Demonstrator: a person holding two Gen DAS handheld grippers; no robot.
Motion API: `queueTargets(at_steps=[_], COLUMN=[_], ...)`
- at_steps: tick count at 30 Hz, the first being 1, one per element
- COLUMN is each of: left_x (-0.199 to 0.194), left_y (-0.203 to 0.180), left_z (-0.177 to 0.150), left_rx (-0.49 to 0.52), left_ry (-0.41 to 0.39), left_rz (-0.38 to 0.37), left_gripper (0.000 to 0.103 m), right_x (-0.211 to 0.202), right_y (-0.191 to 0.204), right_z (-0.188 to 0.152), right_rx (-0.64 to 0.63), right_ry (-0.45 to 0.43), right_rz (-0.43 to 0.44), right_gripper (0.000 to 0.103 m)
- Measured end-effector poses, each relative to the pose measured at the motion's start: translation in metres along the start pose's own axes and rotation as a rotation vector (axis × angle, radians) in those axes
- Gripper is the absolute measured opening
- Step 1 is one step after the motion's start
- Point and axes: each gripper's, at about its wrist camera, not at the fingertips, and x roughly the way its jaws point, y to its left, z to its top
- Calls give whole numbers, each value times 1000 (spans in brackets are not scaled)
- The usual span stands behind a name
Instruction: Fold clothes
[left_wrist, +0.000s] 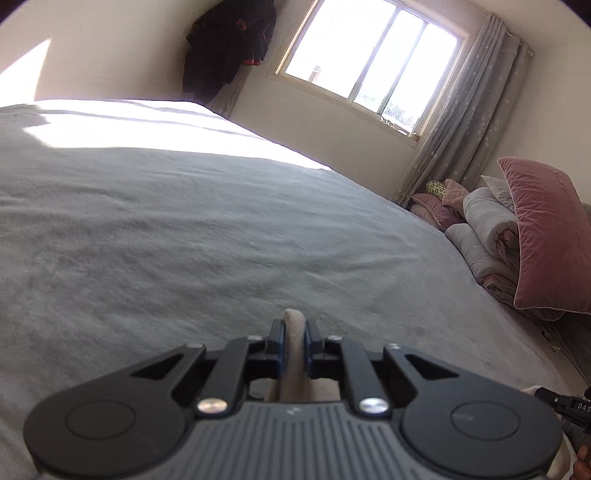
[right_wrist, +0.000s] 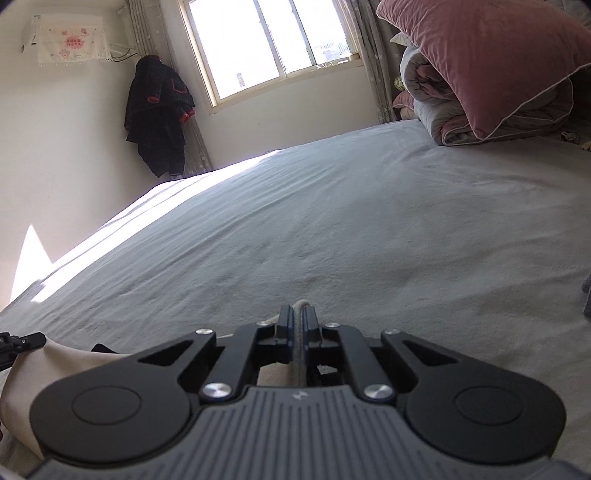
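Both grippers are pinched onto the same pale beige garment, low over the near part of a wide grey bed. In the left wrist view the left gripper has its jaws narrowed on a rolled fold of the cloth, which pokes out a little beyond the fingertips and runs back under the gripper body. In the right wrist view the right gripper is drawn almost fully together on a thin edge of the same fabric, with only a sliver showing past the tips; more of the garment spreads out to the left of that gripper, lying on the bed. Each gripper appears at the edge of the other's view, so they stand side by side, probably gripping two points along one hem or edge so the cloth can be carried over evenly. Most of the garment is hidden beneath the gripper bodies, so how far the folding has gone cannot be told. The far stretch of the bed lies open ahead, which suits a fold laid forward. On the far right a pink pillow rests on rolled quilts, well apart from the work, and a dark jacket hangs beside the window.
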Motion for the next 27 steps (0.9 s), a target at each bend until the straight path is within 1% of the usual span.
queueTargets(at_steps=[2, 4, 5, 7, 8, 9, 11, 12, 13, 14, 18, 20, 21, 24, 26, 27], left_x=[11, 18, 19, 14, 10, 3, -12, -17, -20, -23, -18, -11, -6, 11, 20, 19], left_y=[-2, -5, -7, -10, -12, -14, -23, -30, -39, -48, -86, -105, -112, -118, -108, -100], left_z=[-5, -12, -12, -6, -2, 0, 5, 7, 8, 9, -3, -16, -22, -36, -39, -37], left_rx=[47, 103, 112, 118, 119, 121, 153, 178, 201, 224, 294, 337, 365, 416, 412, 391], left_ry=[45, 82, 83, 88, 76, 42, -39, -65, -76, -85, -24, 18, 38, 97, 118, 112], left_rz=[47, 83, 89, 118, 138, 156, 174, 181, 167, 151, 49, 8, 1, 22, 41, 32], left_gripper=[10, 12, 12, 21, 21, 21, 22, 25, 29, 31, 34, 34, 34, 34, 35, 35], right_x=[8, 14, 17, 16, 15, 10, -1, -5, -8, -10, -2, 5, 9, 25, 35, 36], right_y=[2, 4, 5, 6, 6, 10, 20, 27, 34, 44, 87, 105, 114, 124, 119, 113], right_z=[-7, -12, -15, -10, -8, -6, -3, -2, -1, -1, -6, -14, -19, -33, -38, -38], right_rx=[-45, -64, -74, -85, -92, -106, -151, -175, -198, -215, -261, -291, -305, -333, -349, -347], right_ry=[31, 60, 73, 75, 73, 53, 2, -17, -36, -49, -11, 8, 20, 83, 117, 115], right_rz=[-48, -69, -78, -86, -91, -101, -118, -115, -110, -96, 10, 33, 41, 36, -3, -12], right_gripper=[5, 5, 5, 6, 7, 17, 21, 30, 43, 46, 47, 47, 47, 47, 47, 46])
